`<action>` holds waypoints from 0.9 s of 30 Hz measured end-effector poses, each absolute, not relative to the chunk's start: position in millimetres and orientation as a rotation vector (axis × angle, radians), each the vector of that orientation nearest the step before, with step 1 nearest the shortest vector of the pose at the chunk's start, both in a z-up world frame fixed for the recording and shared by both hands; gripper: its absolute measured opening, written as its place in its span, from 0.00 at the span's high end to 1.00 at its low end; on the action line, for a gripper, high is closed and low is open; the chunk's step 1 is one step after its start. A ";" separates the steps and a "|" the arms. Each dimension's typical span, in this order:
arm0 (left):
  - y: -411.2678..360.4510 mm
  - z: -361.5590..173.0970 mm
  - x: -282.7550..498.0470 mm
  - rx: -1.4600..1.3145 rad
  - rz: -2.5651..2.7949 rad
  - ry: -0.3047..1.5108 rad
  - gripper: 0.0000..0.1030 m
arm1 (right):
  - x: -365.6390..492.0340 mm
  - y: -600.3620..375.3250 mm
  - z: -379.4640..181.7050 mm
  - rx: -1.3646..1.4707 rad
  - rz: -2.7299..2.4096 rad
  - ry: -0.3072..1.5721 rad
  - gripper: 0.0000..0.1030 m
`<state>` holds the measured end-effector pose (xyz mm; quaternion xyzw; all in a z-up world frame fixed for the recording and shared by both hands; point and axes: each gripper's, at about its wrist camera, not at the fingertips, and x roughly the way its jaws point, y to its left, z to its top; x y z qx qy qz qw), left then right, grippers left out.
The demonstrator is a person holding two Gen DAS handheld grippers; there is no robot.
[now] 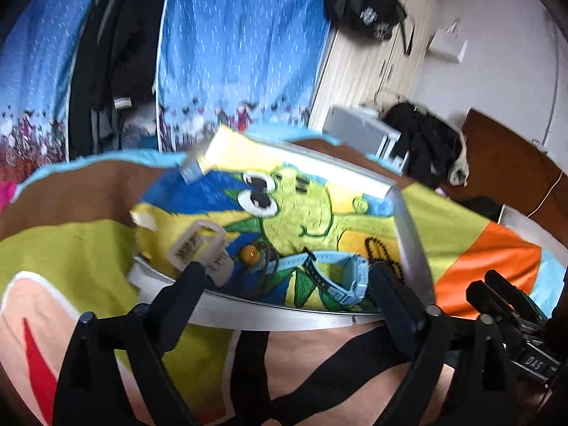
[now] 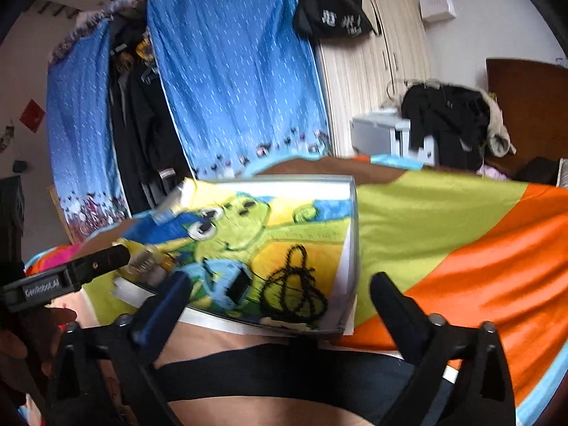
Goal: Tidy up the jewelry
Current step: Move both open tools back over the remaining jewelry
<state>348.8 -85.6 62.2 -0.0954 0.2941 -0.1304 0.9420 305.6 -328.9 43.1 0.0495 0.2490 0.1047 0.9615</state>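
Observation:
A silver-rimmed tray (image 1: pixel 269 314) lined with a frog-picture cloth lies on the bed. Inside it are a light-blue watch (image 1: pixel 340 277), a black bead necklace (image 1: pixel 383 252), an amber bead on a dark cord (image 1: pixel 250 254) and a clear plastic piece (image 1: pixel 198 245). My left gripper (image 1: pixel 287 280) hovers open over the tray's near rim, one fingertip right beside the clear piece. My right gripper (image 2: pixel 280 294) is open too, straddling the tray's near right corner above the necklace (image 2: pixel 294 284) and watch (image 2: pixel 227 280). Nothing sits between either pair of fingers.
The tray rests on a green, orange and peach blanket (image 2: pixel 443 220). Behind the bed hang blue curtains (image 2: pixel 230 71) with dark clothes between them. A black bag (image 2: pixel 330 7) hangs on the wardrobe, and a grey cabinet (image 2: pixel 383 131) with a black jacket (image 2: pixel 447 120) stands at right.

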 end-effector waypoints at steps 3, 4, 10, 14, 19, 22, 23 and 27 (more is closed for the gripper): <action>-77.1 77.4 321.7 -0.187 -0.269 0.534 0.09 | 288.1 -321.9 56.7 0.088 0.193 0.476 0.00; -74.8 81.1 314.8 -0.188 -0.275 0.519 0.09 | 282.0 -319.3 60.6 0.086 0.187 0.467 0.00; -56.0 99.0 269.8 -0.194 -0.255 0.465 0.08 | 241.3 -299.3 77.6 0.064 0.190 0.411 0.00; -39.7 104.0 237.3 -0.186 -0.227 0.445 0.07 | 214.9 -287.0 83.4 0.053 0.199 0.380 0.00; -18.9 101.6 198.1 -0.181 -0.189 0.439 0.07 | 186.2 -272.1 84.5 0.061 0.217 0.359 0.00; -6.6 97.6 178.2 -0.188 -0.165 0.449 0.07 | 169.7 -261.3 84.5 0.051 0.230 0.345 0.00; -2.7 96.4 171.6 -0.185 -0.157 0.450 0.07 | 164.5 -256.9 84.5 0.044 0.235 0.342 0.00; 9.5 89.1 147.9 -0.172 -0.131 0.447 0.07 | 145.2 -242.7 82.5 0.021 0.249 0.331 0.00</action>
